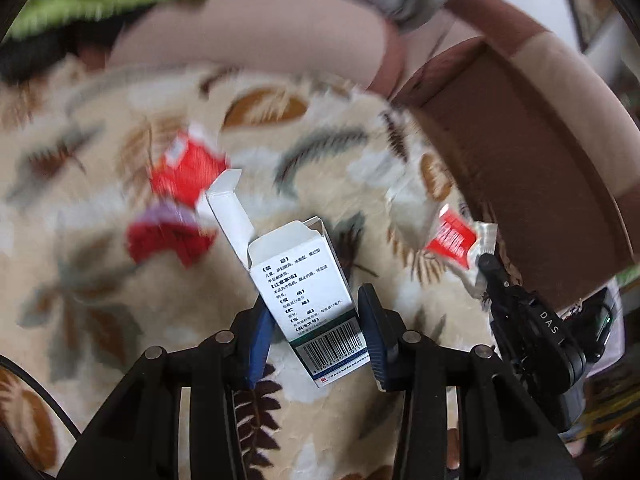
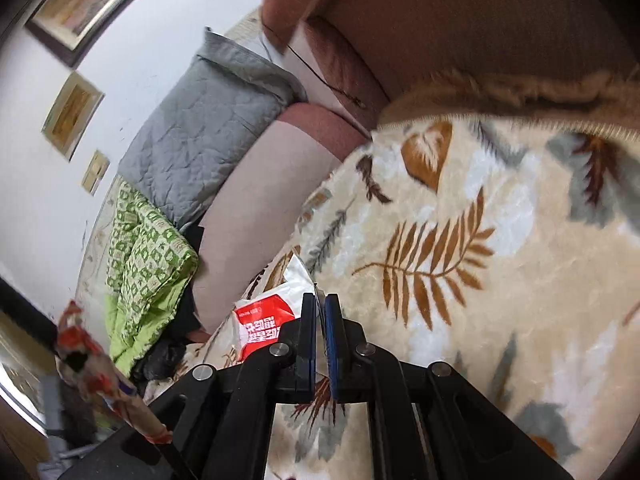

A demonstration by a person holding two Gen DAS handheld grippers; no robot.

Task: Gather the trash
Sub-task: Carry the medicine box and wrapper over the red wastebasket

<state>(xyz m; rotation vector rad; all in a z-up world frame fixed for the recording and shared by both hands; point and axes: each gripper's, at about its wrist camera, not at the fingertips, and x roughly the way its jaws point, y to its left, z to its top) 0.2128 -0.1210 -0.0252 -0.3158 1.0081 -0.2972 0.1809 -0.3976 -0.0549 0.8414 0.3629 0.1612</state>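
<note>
An open white medicine box (image 1: pixel 308 288) with a barcode is clamped between the pads of my left gripper (image 1: pixel 316 332), flap up, above a leaf-patterned blanket (image 1: pixel 120 320). Blurred red wrappers (image 1: pixel 186 172) and a red-and-purple packet (image 1: pixel 168 236) lie on the blanket to the left. My right gripper (image 2: pixel 322 320) is shut on the edge of a red-and-white plastic wrapper (image 2: pixel 266 320); in the left wrist view that wrapper (image 1: pixel 454 240) hangs from the right gripper (image 1: pixel 486 260) at the right.
The blanket (image 2: pixel 500 260) covers a sofa seat with a brown armrest (image 1: pixel 520 160) and pink backrest (image 2: pixel 256 200). A grey quilted cushion (image 2: pixel 208 128) and green patterned cloth (image 2: pixel 144 248) lie at the far end. Framed pictures (image 2: pixel 72 114) hang on the wall.
</note>
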